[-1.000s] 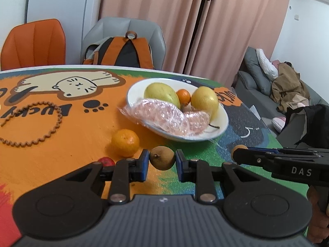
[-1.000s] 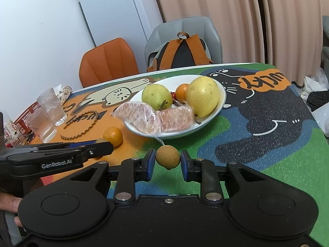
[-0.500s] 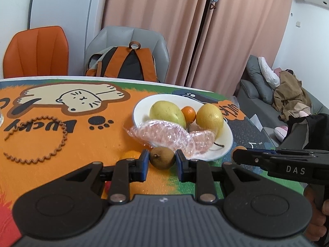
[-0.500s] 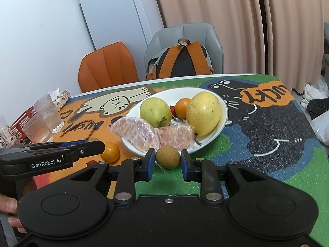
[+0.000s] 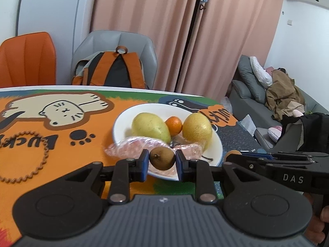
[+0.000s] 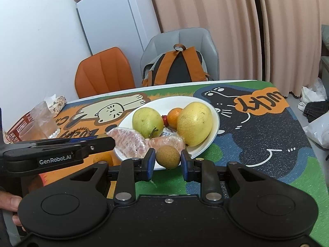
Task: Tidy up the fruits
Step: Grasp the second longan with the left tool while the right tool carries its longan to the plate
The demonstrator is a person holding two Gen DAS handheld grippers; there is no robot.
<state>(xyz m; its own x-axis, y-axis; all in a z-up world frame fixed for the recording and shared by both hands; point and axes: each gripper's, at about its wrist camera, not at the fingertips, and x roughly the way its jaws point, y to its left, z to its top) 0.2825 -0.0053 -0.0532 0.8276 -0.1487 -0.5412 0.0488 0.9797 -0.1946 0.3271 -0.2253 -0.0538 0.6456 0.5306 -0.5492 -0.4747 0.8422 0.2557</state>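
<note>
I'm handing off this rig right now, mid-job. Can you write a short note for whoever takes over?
Left gripper: jaws shut on a small brown fruit with a stem nub, held in front of the plate's near rim.
Right gripper: jaws shut on a small round brown fruit, also at the near rim.
White plate: holds a green pear, a yellow mango, a tangerine and wrapped pomelo pieces.
Left to do: set both held fruits in the plate, then fetch the loose tangerine on the table.

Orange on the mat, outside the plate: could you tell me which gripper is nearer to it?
Left. The left gripper hangs close over the orange; the right gripper sits further to the side, at the near rim of the plate.
</note>
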